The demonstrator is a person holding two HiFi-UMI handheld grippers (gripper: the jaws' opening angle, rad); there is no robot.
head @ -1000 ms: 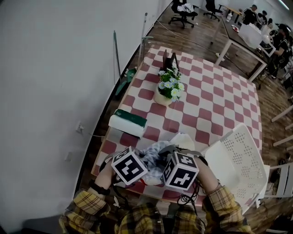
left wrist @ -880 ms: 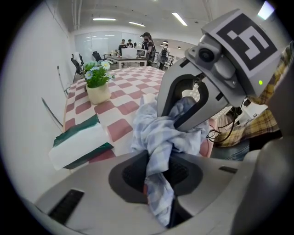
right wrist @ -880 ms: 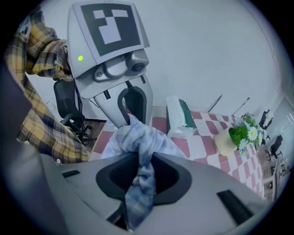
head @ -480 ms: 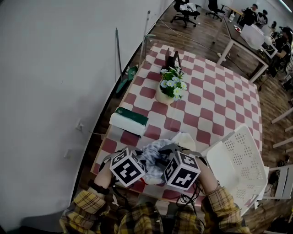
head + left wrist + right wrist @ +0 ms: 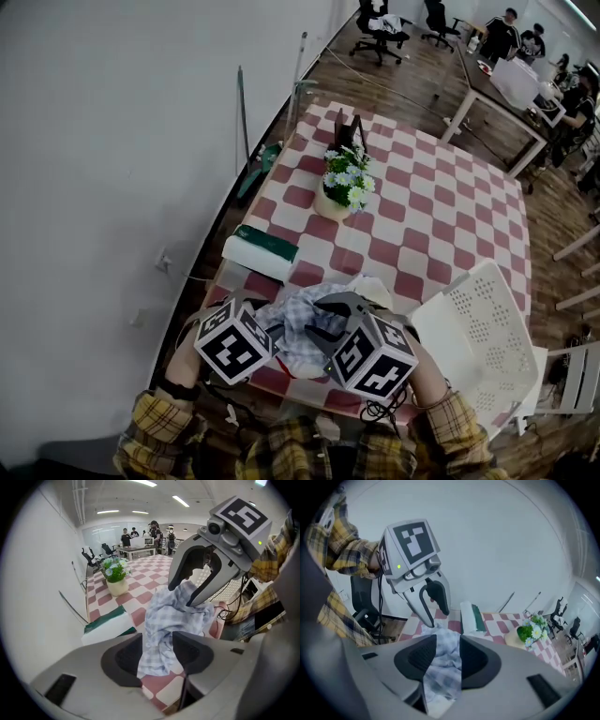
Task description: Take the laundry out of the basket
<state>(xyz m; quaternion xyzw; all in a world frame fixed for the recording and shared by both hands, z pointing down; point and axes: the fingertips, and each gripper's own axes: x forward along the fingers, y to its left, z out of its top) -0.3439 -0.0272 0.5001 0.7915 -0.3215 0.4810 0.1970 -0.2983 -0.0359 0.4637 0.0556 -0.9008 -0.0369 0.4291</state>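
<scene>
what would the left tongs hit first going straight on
The cloth, already between their jaws, which have just been opening; the right tongs seem next behind it, though depth is unclear.

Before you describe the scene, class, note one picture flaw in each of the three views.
Head view: the wide lens skews the table; light is flat and dim. Left gripper view: black rounded corners; the ceiling lights glare white. Right gripper view: black corners; the nearby cloth looks soft.
</scene>
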